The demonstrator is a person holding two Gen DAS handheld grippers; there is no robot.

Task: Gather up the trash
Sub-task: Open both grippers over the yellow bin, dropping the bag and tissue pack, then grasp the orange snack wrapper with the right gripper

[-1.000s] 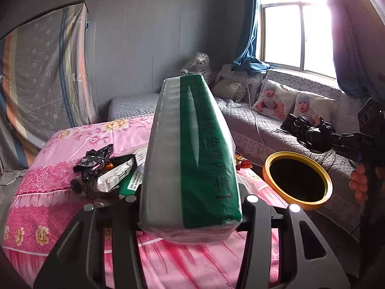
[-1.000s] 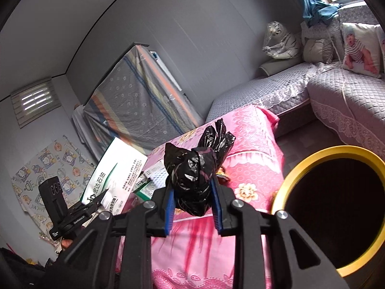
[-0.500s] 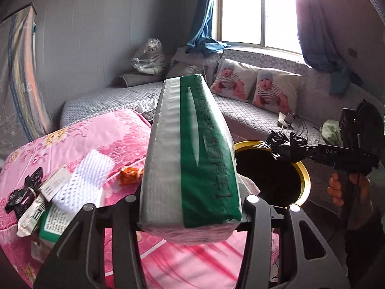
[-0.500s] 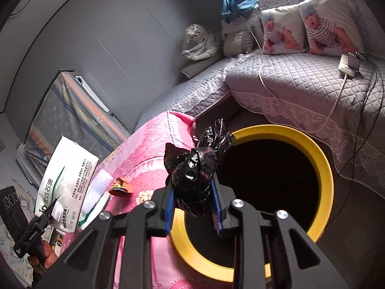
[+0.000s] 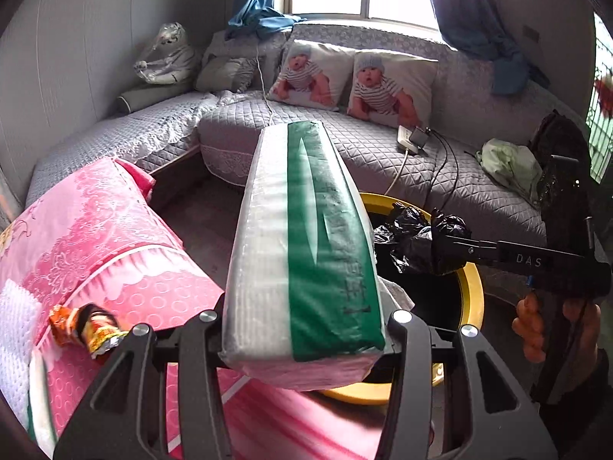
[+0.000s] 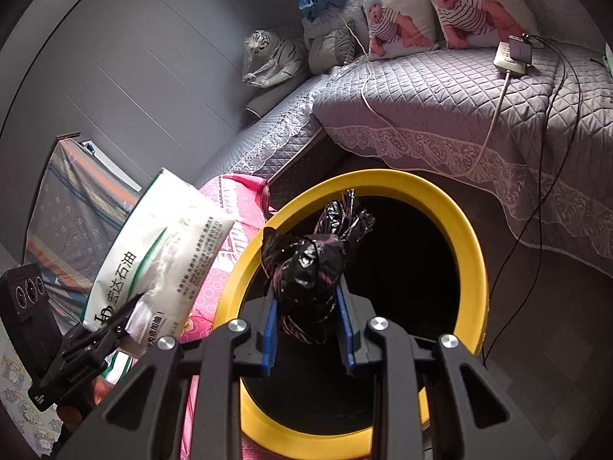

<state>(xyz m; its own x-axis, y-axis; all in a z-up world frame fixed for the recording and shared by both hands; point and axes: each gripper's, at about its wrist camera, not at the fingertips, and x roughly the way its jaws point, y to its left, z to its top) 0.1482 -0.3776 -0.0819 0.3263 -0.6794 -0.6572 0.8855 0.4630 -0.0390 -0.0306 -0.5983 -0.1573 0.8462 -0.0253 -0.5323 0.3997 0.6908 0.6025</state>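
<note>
A white and green tissue pack [image 5: 302,253] stands on end between the fingers of my left gripper [image 5: 302,326], which is shut on its lower end. The pack hangs over the pink table's corner, close to the yellow rim of a dark bin [image 5: 473,287]. My right gripper [image 6: 308,326] is shut on a crumpled black plastic bag [image 6: 306,268], its blue pads pressing both sides. That bag hangs above the bin's mouth, inside the yellow rim [image 6: 383,180]. In the right wrist view the tissue pack [image 6: 161,253] sits to the left of the bin.
A pink-clothed table [image 5: 95,230] carries an orange snack wrapper [image 5: 88,329] and white foam mesh [image 5: 15,329]. Behind the bin runs a grey quilted sofa [image 5: 345,145] with printed cushions, a power strip [image 5: 410,138] and trailing cables. Bare floor lies right of the bin.
Both grippers swung away from the pink table toward the yellow-rimmed bin and tipped downward. The black bag went from beside the bin to over its mouth; the tissue pack now nears the rim.
</note>
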